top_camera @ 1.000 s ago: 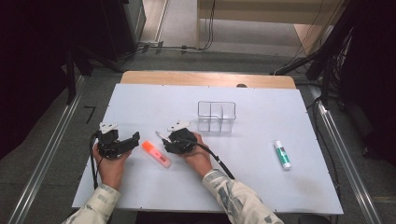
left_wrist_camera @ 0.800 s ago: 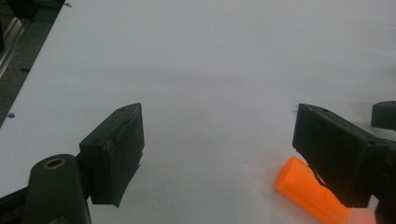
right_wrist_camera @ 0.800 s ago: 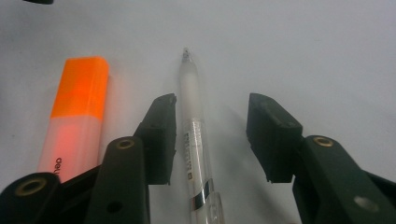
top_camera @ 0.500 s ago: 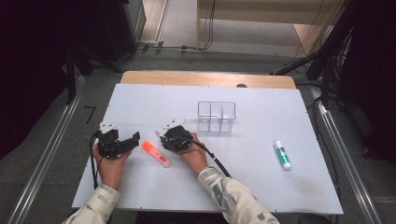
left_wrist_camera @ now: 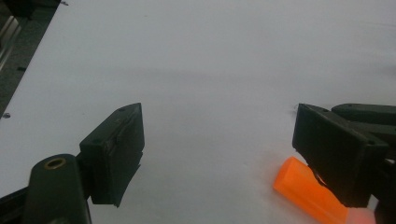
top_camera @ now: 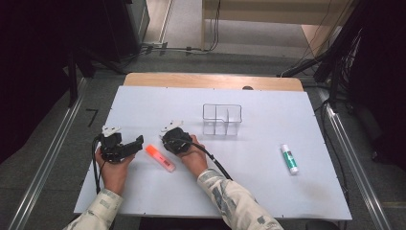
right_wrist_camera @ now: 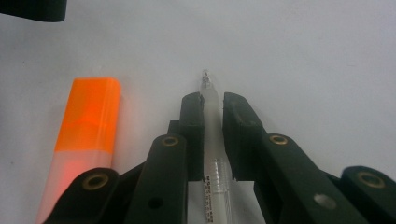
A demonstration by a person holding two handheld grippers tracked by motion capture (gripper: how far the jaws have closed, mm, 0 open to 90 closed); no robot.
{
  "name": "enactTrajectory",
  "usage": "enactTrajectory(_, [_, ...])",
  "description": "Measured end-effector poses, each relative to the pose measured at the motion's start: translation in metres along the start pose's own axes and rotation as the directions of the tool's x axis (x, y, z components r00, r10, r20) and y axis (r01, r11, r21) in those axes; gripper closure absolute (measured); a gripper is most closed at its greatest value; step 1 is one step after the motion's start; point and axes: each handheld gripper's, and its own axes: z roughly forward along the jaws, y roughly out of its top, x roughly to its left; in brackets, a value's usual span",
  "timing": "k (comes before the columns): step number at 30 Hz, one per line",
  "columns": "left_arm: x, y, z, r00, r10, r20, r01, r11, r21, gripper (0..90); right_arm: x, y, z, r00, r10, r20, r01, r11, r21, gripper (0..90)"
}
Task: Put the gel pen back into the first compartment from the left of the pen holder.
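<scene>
A thin clear pen (right_wrist_camera: 208, 88) lies on the white table (top_camera: 268, 187). My right gripper (right_wrist_camera: 212, 100) reaches down over it, one jaw on each side. Its jaws have just been closing and stand almost together, with a sliver of gap still beside the pen. An orange highlighter (top_camera: 160, 158) lies flat just to the left of that gripper (top_camera: 168, 143) and parallel to the pen (right_wrist_camera: 91, 116). My left gripper (top_camera: 134, 146) rests low on the table, wide open with nothing between its jaws (left_wrist_camera: 224, 154). The highlighter's end (left_wrist_camera: 303, 189) lies beside its right jaw.
A clear plastic organiser (top_camera: 221, 120) with several compartments stands behind the right hand. A white glue stick with a green cap (top_camera: 289, 158) lies at the right. The table's bare wooden strip (top_camera: 213, 80) runs along the far edge.
The right hand has crept a little to the left, toward the highlighter. The left hand has stayed where it was.
</scene>
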Motion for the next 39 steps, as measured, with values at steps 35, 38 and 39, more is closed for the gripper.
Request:
enactTrajectory(35, [0.000, 0.000, 0.000, 1.0000, -0.002, -0.001, 0.002, 1.0000, 0.003, 17.6, -0.009, -0.008, -0.011, 1.0000, -0.007, 0.003, 0.007, 1.000, -0.025, 78.7])
enactTrajectory(38, [0.001, 0.000, 0.000, 1.0000, -0.002, -0.001, 0.002, 1.0000, 0.004, 17.6, -0.011, -0.008, -0.014, 1.0000, 0.002, 0.000, -0.002, 1.000, -0.022, 78.7])
enactTrajectory(39, [0.001, 0.000, 0.000, 1.0000, -0.003, -0.002, 0.003, 1.0000, 0.006, 17.6, -0.011, -0.009, -0.015, 1.0000, 0.004, 0.000, -0.004, 1.000, -0.022, 78.7])
